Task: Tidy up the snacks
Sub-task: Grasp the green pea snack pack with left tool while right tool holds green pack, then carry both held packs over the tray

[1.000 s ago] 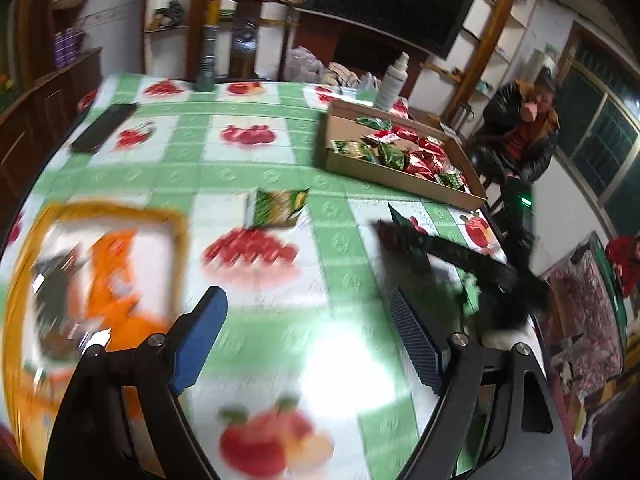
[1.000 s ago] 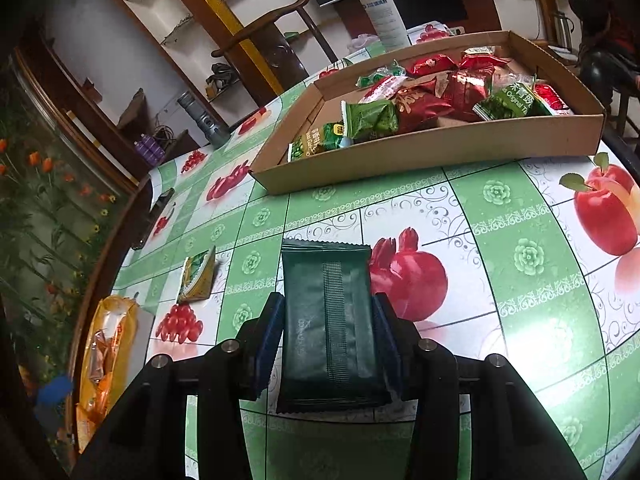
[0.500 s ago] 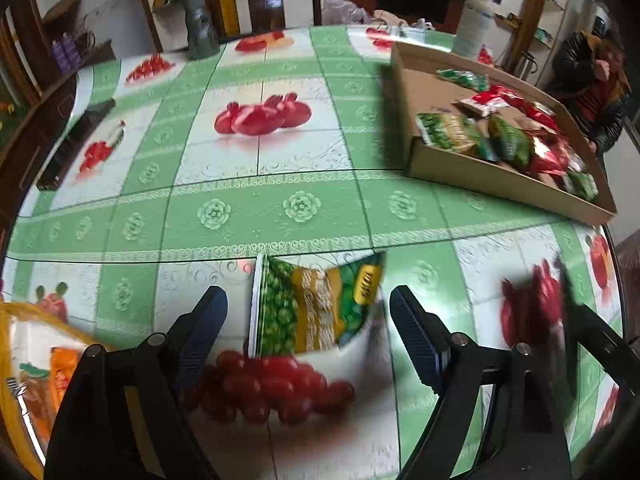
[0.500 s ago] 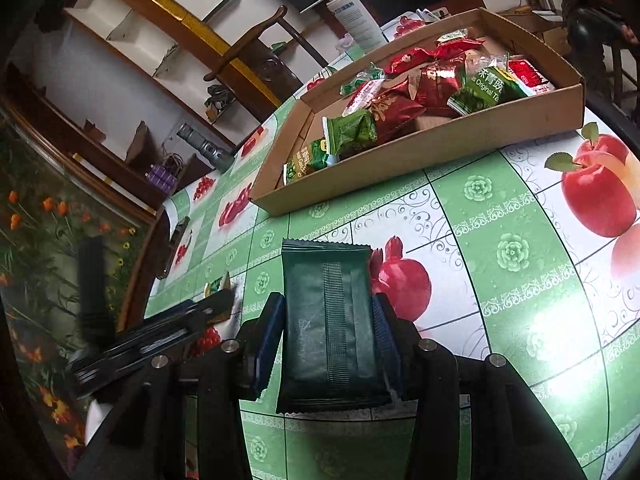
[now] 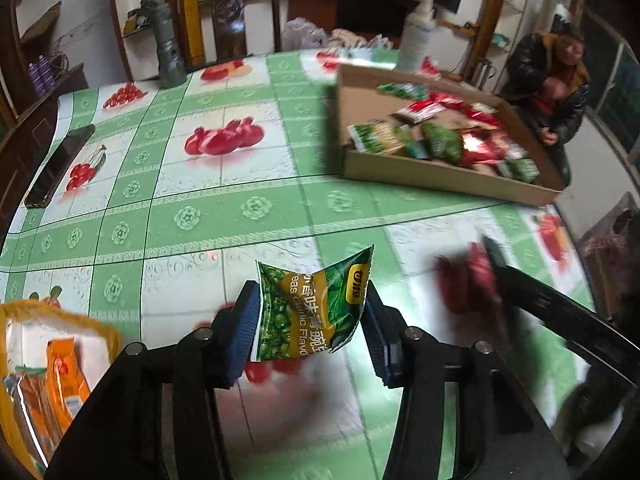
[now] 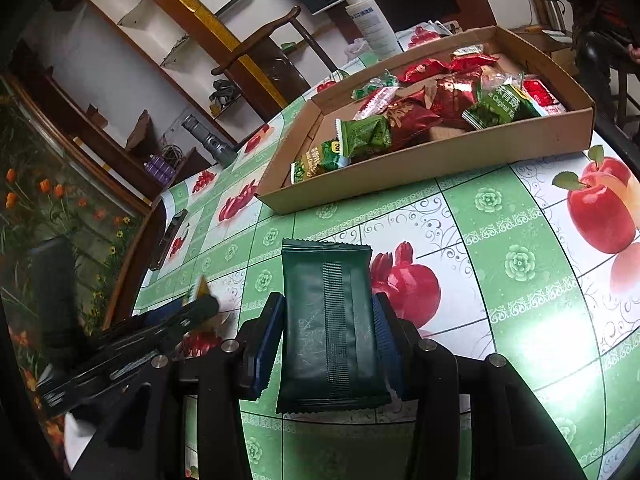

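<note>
Gripping a green pea packet (image 5: pixel 316 312) in my left gripper (image 5: pixel 310 320), I have its blue pads pressed against both side edges, so the foil buckles into a shallow fold between them; the jaws have just been closing onto it. The packet sits low over the green fruit-print tablecloth (image 5: pixel 200 216), close to me, above a printed bunch of red fruit.

My right gripper (image 6: pixel 328 344) is clamped on a dark green snack bar (image 6: pixel 328 320), seam side up, its crimped top edge pointing away from me toward the cardboard tray (image 6: pixel 440 160). The bar hangs over the cloth beside a printed pomegranate, well short of the tray.

The tray lies at the far right part of the table and holds a loose heap of red and green packets. A white spray bottle (image 6: pixel 372 20) stands just behind it. At my near left, an orange-rimmed bag (image 5: pixel 52 360) shows orange packets inside. A dark phone (image 5: pixel 60 164) lies flat near the table's left edge, and a grey flashlight (image 5: pixel 168 52) stands upright at the far side, in front of a wooden chair (image 5: pixel 224 8). A person in a dark jacket (image 5: pixel 552 80) sits beyond the tray.
</note>
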{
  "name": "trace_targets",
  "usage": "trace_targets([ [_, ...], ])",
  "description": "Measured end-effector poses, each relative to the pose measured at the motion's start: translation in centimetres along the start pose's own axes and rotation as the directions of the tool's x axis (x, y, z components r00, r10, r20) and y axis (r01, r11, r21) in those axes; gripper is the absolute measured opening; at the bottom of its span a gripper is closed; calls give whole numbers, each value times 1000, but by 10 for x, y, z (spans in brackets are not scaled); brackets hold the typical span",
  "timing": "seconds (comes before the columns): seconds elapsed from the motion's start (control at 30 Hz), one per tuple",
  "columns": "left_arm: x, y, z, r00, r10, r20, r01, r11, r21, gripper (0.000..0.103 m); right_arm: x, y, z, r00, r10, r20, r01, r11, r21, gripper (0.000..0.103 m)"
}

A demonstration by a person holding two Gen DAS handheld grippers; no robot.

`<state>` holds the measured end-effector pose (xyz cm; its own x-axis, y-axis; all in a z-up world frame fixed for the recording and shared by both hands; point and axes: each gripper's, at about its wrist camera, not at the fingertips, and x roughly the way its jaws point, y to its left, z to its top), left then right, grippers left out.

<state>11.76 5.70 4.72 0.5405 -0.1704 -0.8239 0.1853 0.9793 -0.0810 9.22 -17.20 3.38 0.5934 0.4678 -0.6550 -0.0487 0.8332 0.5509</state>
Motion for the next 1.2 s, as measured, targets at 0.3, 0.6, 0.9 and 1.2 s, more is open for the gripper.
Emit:
trace_targets([
  [0.3,-96,11,-45,986,-135,98,141,988,-57,48,1,3,-2,1000,9,8,-9,1000,-24,46],
  [0.6,-181,85,-133,973,-94,212,145,960,-240,48,-4,10,-10,999,10,44,-7,998,-66,46],
  [0.9,-199,166,-204,966,7,257,109,892,-438,48,-14,54,-58,997,76,-33,-79,992,-101,46],
  [1.2,-191,190,-223,963,15,270,116,879,-463,49,-25,188,-122,946,256,-197,-306,906,-292,46],
])
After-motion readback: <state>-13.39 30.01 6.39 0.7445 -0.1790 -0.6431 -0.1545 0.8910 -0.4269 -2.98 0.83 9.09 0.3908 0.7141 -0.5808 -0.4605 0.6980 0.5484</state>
